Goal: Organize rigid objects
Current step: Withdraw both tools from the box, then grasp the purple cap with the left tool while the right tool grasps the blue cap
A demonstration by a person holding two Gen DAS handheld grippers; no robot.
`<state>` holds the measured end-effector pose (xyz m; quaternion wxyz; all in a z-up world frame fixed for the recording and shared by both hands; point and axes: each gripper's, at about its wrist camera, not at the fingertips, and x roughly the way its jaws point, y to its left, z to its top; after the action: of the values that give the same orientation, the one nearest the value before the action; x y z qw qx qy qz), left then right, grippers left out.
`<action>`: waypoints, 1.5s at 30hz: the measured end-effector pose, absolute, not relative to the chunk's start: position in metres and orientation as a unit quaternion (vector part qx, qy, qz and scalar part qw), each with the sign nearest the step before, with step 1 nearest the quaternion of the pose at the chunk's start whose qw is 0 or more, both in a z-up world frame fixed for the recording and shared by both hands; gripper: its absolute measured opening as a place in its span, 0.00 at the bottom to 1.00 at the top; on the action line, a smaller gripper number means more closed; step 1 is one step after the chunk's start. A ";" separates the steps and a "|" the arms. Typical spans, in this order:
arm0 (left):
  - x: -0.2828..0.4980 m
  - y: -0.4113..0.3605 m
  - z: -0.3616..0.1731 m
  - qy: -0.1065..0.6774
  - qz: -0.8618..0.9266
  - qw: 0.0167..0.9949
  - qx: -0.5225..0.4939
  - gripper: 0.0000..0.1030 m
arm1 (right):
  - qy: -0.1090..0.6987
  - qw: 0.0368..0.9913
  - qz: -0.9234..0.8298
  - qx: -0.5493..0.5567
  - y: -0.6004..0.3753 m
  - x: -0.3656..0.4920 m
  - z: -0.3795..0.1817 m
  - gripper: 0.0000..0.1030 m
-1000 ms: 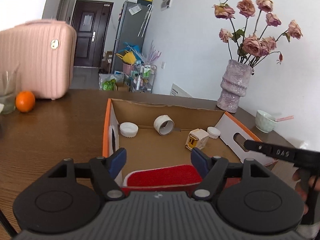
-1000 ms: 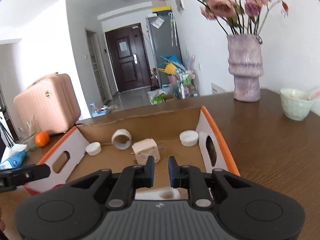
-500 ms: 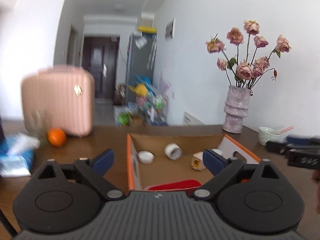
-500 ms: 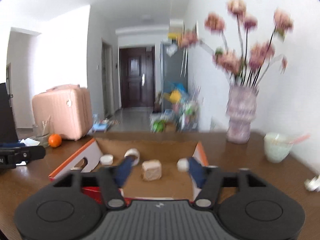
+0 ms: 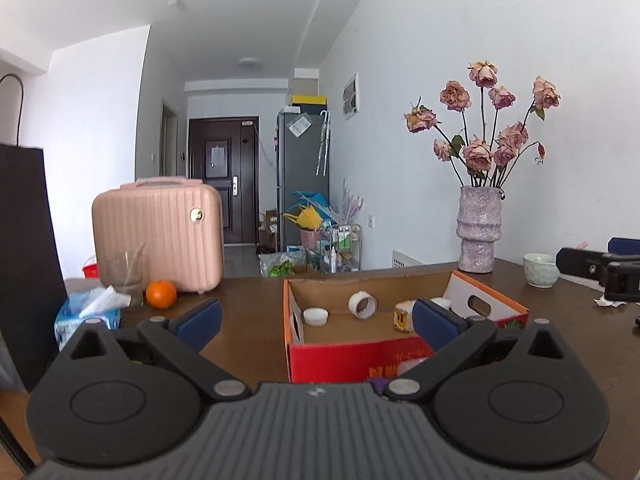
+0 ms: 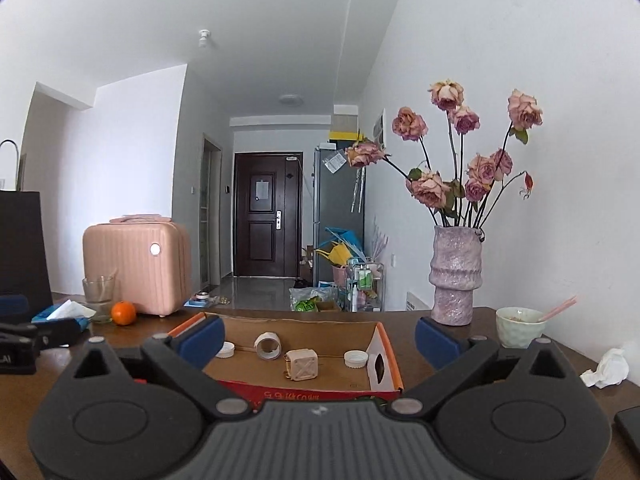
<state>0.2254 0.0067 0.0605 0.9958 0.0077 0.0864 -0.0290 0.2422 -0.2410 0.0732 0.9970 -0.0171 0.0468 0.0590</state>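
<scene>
A cardboard box (image 5: 352,360) with orange rims and a red front wall sits on the brown table. Inside lie a white cap (image 5: 316,315), a white tape roll (image 5: 362,305) and a beige cube (image 5: 403,317). The right wrist view shows the same box (image 6: 390,360) with the roll (image 6: 268,345), the cube (image 6: 303,365) and two caps (image 6: 356,358). My left gripper (image 5: 316,318) hovers short of the box, jaws opening wide with nothing between them. My right gripper (image 6: 318,336) also hangs in front of the box, jaws opening and empty.
A pink case (image 5: 158,236), a glass (image 5: 124,276), an orange (image 5: 161,294) and a tissue pack (image 5: 86,314) stand at the left. A vase of dried roses (image 5: 478,236), a bowl (image 6: 520,326) and a crumpled tissue (image 6: 608,368) are at the right.
Both grippers have drawn back from over the box and risen a little. The right jaws went from shut to wide apart, and the left jaws spread wider.
</scene>
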 end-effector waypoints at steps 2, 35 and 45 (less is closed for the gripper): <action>0.216 0.007 0.054 0.091 -0.031 0.995 0.005 1.00 | 0.045 0.997 0.059 -0.021 -0.241 0.230 0.071 0.99; 0.295 0.001 -0.017 0.275 -0.035 0.960 -0.047 1.00 | 0.204 0.977 0.035 -0.046 -0.263 0.269 -0.006 0.92; 0.352 -0.012 -0.021 0.282 -0.074 0.956 -0.047 1.00 | 0.255 0.965 0.054 -0.018 -0.264 0.335 -0.012 0.70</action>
<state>0.3520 -0.0122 -0.0214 0.9555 -0.0470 0.2816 -0.0744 0.3349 -0.2635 -0.0122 0.9652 -0.0176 0.2552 0.0536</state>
